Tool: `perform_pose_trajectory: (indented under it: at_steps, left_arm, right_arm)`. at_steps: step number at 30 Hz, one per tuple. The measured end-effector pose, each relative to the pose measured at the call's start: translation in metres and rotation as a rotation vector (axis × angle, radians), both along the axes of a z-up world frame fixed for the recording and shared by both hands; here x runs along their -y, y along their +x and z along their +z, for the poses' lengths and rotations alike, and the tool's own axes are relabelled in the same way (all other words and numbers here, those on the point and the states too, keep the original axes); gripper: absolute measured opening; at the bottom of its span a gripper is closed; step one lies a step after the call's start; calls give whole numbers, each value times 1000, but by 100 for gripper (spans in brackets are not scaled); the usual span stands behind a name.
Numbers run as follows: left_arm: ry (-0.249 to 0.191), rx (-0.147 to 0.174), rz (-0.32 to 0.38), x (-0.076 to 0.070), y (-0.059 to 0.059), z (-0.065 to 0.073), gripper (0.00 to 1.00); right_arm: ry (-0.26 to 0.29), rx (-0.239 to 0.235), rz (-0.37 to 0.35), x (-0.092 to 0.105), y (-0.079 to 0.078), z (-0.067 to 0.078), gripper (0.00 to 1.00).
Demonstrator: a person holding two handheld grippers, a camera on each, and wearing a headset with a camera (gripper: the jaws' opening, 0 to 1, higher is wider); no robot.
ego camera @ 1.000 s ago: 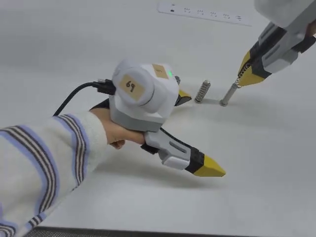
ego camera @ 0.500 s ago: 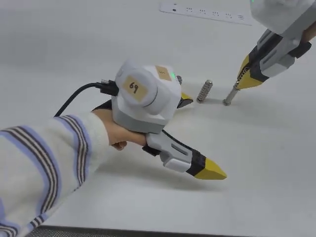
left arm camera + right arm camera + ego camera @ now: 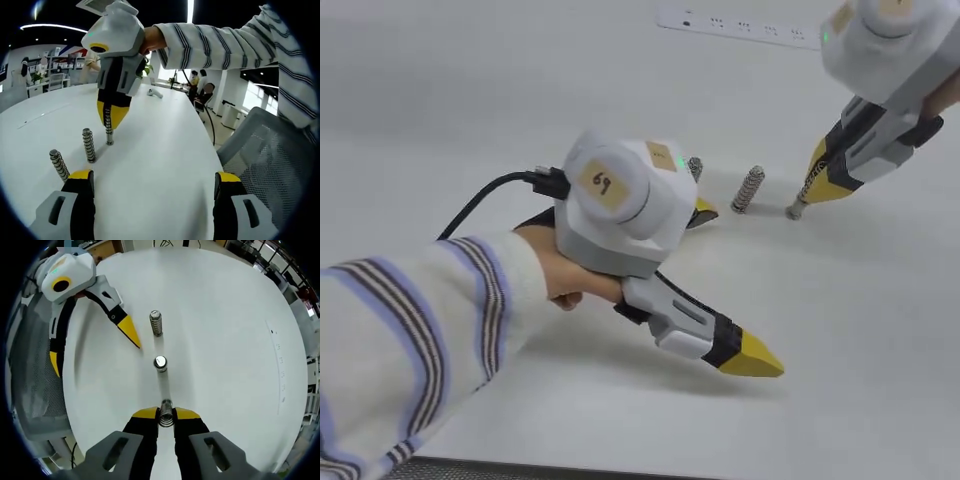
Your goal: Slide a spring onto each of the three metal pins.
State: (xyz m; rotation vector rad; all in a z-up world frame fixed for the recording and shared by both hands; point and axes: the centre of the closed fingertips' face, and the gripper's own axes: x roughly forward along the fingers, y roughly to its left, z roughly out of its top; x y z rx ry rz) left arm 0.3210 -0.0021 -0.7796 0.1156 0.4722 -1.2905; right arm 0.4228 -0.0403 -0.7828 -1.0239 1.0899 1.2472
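My right gripper [image 3: 817, 184] stands at the back right, shut on a spring [image 3: 165, 416] that sits over a metal pin [image 3: 796, 209]; just the pin's foot shows below the yellow tips. In the left gripper view the same spring [image 3: 107, 125] runs down the pin under the right gripper [image 3: 114, 111]. Two more pins stand upright on the white table, each wearing a spring: a middle one [image 3: 750, 188] [image 3: 160, 363] [image 3: 89, 145] and a far one [image 3: 695, 166] [image 3: 156, 322] [image 3: 59, 164]. My left gripper [image 3: 728, 283] [image 3: 152, 181] lies low beside them, open and holding nothing.
A white power strip [image 3: 740, 27] lies along the table's far edge. A black cable [image 3: 490, 193] trails left from the left gripper. A striped sleeve [image 3: 410, 340] crosses the near left. A mesh chair [image 3: 260, 145] stands off the table's side.
My right gripper has gone down along the pin with the spring, so less bare pin shows under it. The left gripper has stayed put; the head camera has shifted a little.
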Motion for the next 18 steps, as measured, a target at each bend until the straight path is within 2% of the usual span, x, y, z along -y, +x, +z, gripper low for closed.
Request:
perform_pose_trajectory:
  at_steps: [8,18]
  left_arm:
    - [5,-1,5,-3,0,1,98]
    - [5,-7,10,-2,-1,-1,98]
  right_arm:
    - [-6,-6,-2,1,-3,-13,9]
    - [-25,4,24,1,-7,-15,9]
